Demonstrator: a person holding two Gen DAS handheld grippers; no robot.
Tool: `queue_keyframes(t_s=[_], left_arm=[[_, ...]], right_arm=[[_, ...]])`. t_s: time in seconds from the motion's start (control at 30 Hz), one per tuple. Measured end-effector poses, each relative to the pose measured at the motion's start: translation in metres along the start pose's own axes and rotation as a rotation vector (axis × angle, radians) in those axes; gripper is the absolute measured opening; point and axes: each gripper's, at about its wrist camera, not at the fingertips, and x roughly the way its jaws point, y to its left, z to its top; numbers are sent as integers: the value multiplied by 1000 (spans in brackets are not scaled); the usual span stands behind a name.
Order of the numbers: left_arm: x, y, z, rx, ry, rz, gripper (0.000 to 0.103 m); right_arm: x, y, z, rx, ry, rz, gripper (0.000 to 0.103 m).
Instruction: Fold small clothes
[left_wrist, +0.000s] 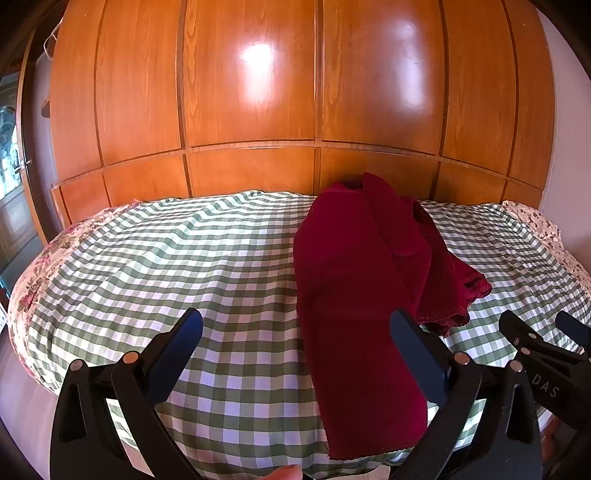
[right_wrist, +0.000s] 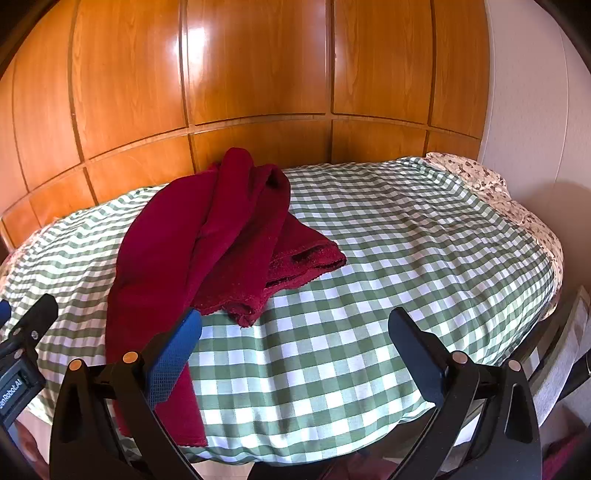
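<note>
A dark red garment (left_wrist: 354, 295) lies lengthwise on the green-and-white checked bed cover (left_wrist: 184, 258), one long strip reaching the near edge and a bunched, doubled-over part (left_wrist: 454, 291) at its right. In the right wrist view the same red garment (right_wrist: 192, 240) lies at the left on the bed cover (right_wrist: 406, 240). My left gripper (left_wrist: 295, 332) hangs open above the near part of the bed, its right finger over the strip. My right gripper (right_wrist: 293, 328) is open too, its left finger (right_wrist: 173, 354) over the strip's right edge. Neither holds anything.
A glossy wooden wardrobe wall (left_wrist: 251, 92) stands right behind the bed. A flowered sheet (left_wrist: 33, 273) shows at the bed's left and right ends (right_wrist: 491, 184). A white wall (right_wrist: 535, 129) closes the right side. The right gripper's body (left_wrist: 543, 362) shows at the left view's right edge.
</note>
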Motion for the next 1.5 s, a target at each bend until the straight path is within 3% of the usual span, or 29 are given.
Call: queue_keyframes(t_s=[0.8,1.5], left_arm=[[0,-2,1,6,7,-2,101],[30,-6,-6,36,102,-30,101]], right_arm=[[1,3,-1,-3,8,1,100],[29,-10,-4,38,101,3,100]])
